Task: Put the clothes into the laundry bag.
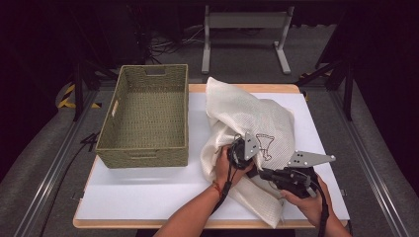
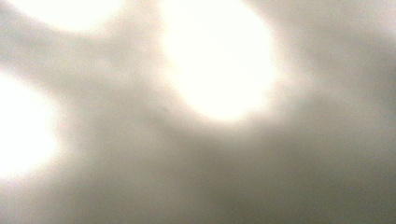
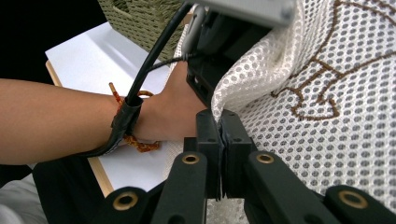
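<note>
White mesh bag lies crumpled on the worktop, right of the woven basket. Right tool pinches its edge; left tool, pressed into the fabric, looks clamped too. Gathering under way; next, lift together toward the basket.

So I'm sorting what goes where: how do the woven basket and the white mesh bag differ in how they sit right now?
The woven basket is green, stiff and upright, and stands free at the table's left; the white mesh bag is pale, limp and crumpled at the right. The basket is untouched, while the bag is pinched by the right gripper and the left gripper is pressed into it. Both rest on the white table.
</note>
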Tool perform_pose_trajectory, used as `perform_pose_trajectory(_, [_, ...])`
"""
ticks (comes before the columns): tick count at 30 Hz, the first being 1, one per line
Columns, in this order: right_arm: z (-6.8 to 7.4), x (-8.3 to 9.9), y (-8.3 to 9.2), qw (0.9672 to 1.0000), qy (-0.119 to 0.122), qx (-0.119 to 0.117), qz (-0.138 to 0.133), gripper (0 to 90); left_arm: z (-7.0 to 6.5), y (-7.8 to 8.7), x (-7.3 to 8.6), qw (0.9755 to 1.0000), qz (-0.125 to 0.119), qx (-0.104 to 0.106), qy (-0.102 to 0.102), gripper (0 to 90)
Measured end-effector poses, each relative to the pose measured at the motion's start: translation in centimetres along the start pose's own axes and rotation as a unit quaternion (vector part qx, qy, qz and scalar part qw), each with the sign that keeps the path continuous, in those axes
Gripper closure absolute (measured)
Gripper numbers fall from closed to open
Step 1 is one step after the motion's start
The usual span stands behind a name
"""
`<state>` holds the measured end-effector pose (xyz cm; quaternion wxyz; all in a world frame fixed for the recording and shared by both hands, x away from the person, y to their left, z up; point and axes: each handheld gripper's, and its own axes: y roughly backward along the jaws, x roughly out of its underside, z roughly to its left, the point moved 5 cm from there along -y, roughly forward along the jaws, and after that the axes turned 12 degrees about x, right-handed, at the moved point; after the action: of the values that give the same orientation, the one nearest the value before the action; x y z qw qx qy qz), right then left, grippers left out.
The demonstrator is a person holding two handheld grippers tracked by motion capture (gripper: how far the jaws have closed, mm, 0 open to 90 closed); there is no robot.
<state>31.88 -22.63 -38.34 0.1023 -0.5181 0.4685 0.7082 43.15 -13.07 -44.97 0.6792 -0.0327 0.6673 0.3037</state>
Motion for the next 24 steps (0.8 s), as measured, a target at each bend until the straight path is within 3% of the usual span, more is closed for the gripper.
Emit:
perform_pose_trajectory(3, [-0.2,0.1,0.1,1.0,-0.003,0.004,0.001,88.7,0.3,-0.2,-0.1,0.9999,-0.006,-0.001,0.008,86.2])
perform_pose_trajectory(5, [-0.3,0.2,0.1,1.0,-0.002,0.008,0.005,88.7,-0.1,0.1,-0.1,0.9992,0.001,0.035,0.019,85.7])
perform_pose_trajectory(6, [-0.3,0.2,0.1,1.0,-0.002,0.008,0.005,88.7,-0.1,0.1,-0.1,0.9992,0.001,0.035,0.019,84.4])
perform_pose_trajectory(7, [-0.3,0.3,0.2,1.0,-0.001,0.007,0.006,88.7,-0.2,0.5,0.0,0.9984,0.001,0.054,0.019,81.3])
perform_pose_trajectory(8, [-0.2,0.3,0.2,0.9999,0.001,0.009,0.005,88.7,-0.5,1.2,0.3,0.9959,0.015,0.087,0.02,76.7])
perform_pose_trajectory(9, [-0.3,0.3,0.3,0.9999,0.003,0.01,0.005,88.7,-0.8,1.7,0.5,0.9951,0.016,0.095,0.023,71.8])
perform_pose_trajectory(11, [-0.2,0.2,0.4,0.9999,0.004,0.013,0.003,88.7,-1.4,2.5,0.9,0.9897,0.035,0.136,0.028,59.8])
perform_pose_trajectory(12, [-0.3,0.2,0.4,0.9999,0.006,0.015,0.002,88.7,-1.6,3.0,1.1,0.9887,0.038,0.142,0.028,54.4])
perform_pose_trajectory(13, [-0.2,0.1,0.5,0.9999,0.007,0.016,0.001,88.7,-2.0,3.3,1.3,0.9859,0.044,0.16,0.023,49.8])
perform_pose_trajectory(14, [-0.2,0.1,0.5,0.9998,0.007,0.016,0.001,88.7,-2.4,3.5,1.5,0.9805,0.056,0.186,0.025,45.2])
perform_pose_trajectory(16, [-0.2,0.0,0.6,0.9998,0.008,0.017,0.0,88.7,-3.1,3.6,2.1,0.9757,0.077,0.204,0.022,35.3])
perform_pose_trajectory(18, [-0.2,0.0,0.6,0.9998,0.007,0.018,0.001,88.7,-3.8,3.3,3.0,0.9677,0.115,0.223,0.019,28.6])
perform_pose_trajectory(19, [-0.2,0.0,0.6,0.9998,0.007,0.019,0.002,88.7,-4.1,3.2,3.5,0.9655,0.126,0.227,0.022,25.1])
perform_pose_trajectory(22, [-0.3,0.0,0.6,0.9998,0.007,0.018,0.003,88.7,-4.4,3.5,3.7,0.9676,0.128,0.217,0.012,28.9])
perform_pose_trajectory(24, [-0.2,0.1,0.6,0.9999,0.007,0.009,0.005,88.6,-4.9,4.5,3.6,0.9685,0.108,0.224,0.011,32.7])
